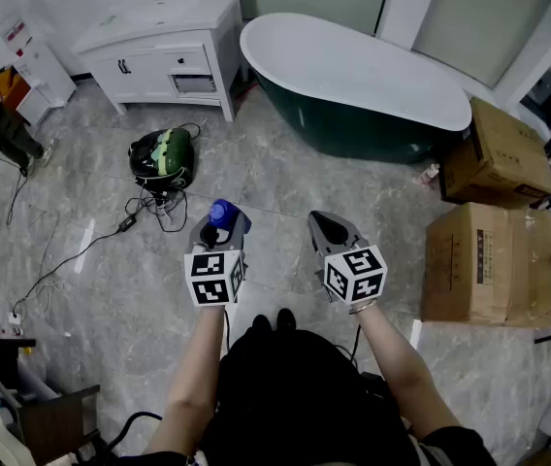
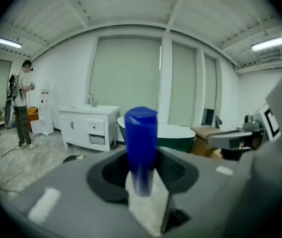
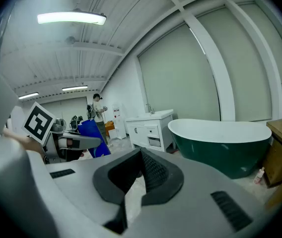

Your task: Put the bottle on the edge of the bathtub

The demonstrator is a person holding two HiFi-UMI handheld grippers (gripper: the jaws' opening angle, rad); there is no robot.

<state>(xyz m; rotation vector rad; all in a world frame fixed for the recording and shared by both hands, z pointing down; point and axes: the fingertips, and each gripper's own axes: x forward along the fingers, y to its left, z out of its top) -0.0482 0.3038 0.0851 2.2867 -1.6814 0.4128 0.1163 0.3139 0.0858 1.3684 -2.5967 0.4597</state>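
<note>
A bottle with a blue cap stands upright between the jaws of my left gripper, which is shut on it at waist height over the floor. In the left gripper view the bottle fills the middle, with the left gripper closed around its lower part. The bathtub, white inside and dark green outside, stands ahead at the back right, well away from both grippers; its wall also shows as the bathtub in the right gripper view. My right gripper is beside the left one, shut and empty.
A white vanity cabinet with a sink stands back left of the tub. A dark helmet and cables lie on the floor ahead. Cardboard boxes are stacked at the right. A person stands far off to the left.
</note>
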